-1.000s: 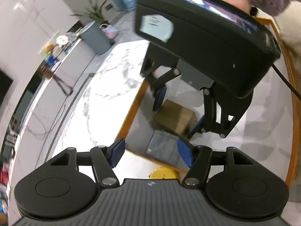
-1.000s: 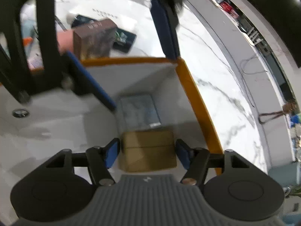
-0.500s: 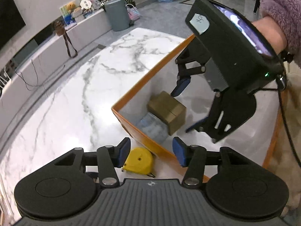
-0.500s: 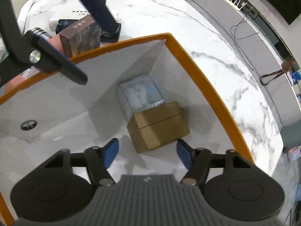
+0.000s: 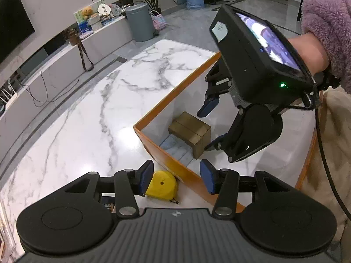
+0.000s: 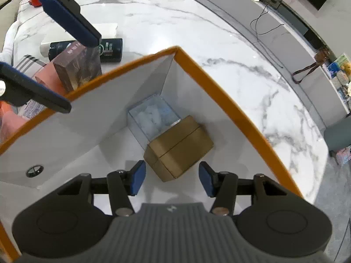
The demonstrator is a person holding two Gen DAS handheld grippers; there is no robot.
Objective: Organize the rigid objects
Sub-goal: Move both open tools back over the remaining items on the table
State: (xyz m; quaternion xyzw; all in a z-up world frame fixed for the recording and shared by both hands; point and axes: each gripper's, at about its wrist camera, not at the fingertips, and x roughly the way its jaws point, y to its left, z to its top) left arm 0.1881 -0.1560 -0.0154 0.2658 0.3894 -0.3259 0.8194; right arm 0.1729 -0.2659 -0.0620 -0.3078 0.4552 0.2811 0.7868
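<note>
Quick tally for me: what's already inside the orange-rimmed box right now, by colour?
Brown cardboard box: 1
Clear, bluish box: 1
Total inside the orange-rimmed box: 2

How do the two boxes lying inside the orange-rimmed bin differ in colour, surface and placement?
The brown cardboard box is opaque and plain; the pale box looks translucent bluish-white. The brown cardboard box sits out from the bin corner, while the pale box is tucked into it. Both lie on the bin floor, side by side.
</note>
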